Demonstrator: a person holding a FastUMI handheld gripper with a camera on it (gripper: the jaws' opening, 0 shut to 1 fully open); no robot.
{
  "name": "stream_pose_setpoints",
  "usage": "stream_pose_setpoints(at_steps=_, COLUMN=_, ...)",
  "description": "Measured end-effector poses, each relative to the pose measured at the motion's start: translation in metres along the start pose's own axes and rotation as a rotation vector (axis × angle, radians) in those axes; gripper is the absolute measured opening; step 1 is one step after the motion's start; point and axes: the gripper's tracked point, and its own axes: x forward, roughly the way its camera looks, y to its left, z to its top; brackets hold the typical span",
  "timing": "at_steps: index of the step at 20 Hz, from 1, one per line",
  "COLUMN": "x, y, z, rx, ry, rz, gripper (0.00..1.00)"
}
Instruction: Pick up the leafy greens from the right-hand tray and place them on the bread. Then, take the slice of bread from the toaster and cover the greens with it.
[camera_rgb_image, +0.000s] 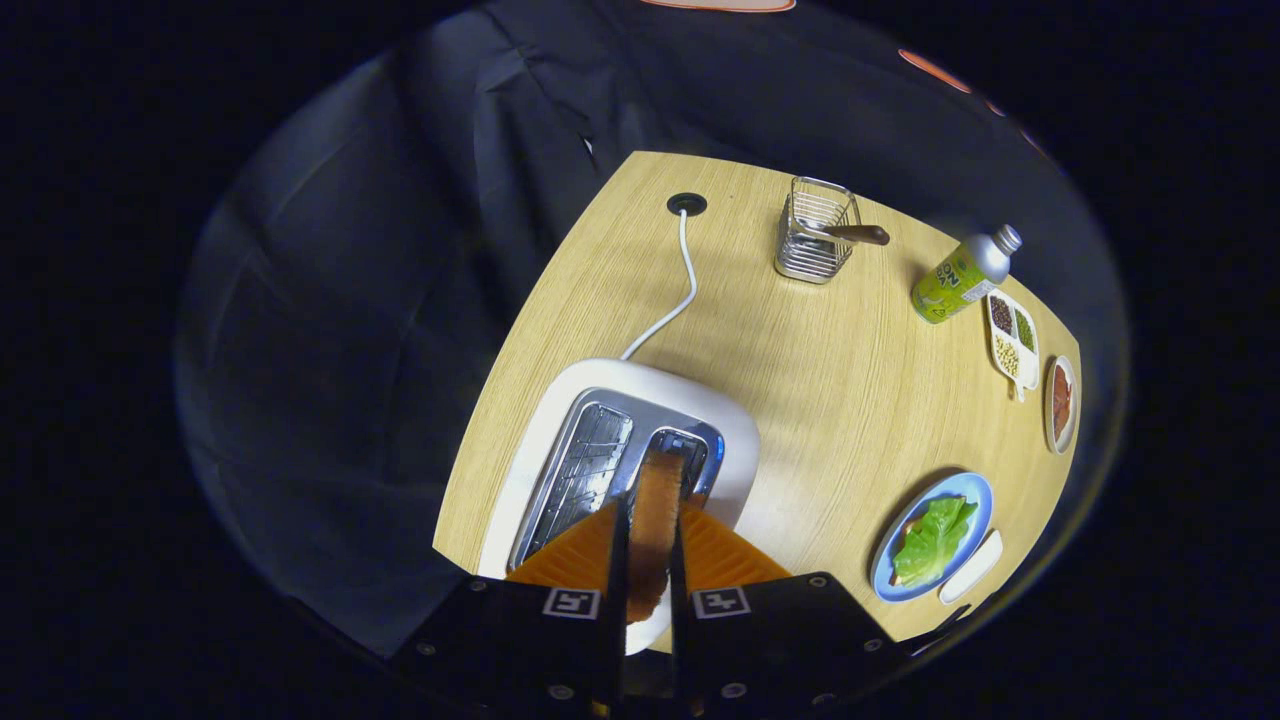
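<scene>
A brown slice of bread (655, 520) stands on edge between my fingers, directly over the right slot of the white toaster (560, 420). My gripper (648, 545) is shut on this slice, with a finger (575, 555) pressing each face. To the right, a blue plate (975, 500) holds leafy greens (932, 540) lying on another piece of bread (907, 527), of which only a corner peeks out. The toaster's left slot (585, 470) looks empty.
The toaster's white cord (685, 285) runs to a hole at the back of the wooden table (820, 380). A wire basket (815, 232) with a utensil, a green bottle (960, 275), a divided dish (1012, 340), a small dish (1060, 402) and a white tray (972, 567) stand along the right.
</scene>
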Motion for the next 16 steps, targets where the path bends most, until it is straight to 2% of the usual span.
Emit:
stream_pose_setpoints(at_steps=4, x=-0.015, y=0.001, z=0.002, rx=0.027, ry=-0.040, rz=0.059, gripper=0.12)
stream_pose_setpoints(at_steps=13, x=-0.089, y=-0.011, z=0.011, rx=0.125, ry=-0.176, rz=0.227, gripper=0.11)
stream_pose_setpoints(at_steps=16, x=-0.110, y=-0.031, z=0.011, rx=0.126, ry=-0.223, rz=0.245, gripper=0.11)
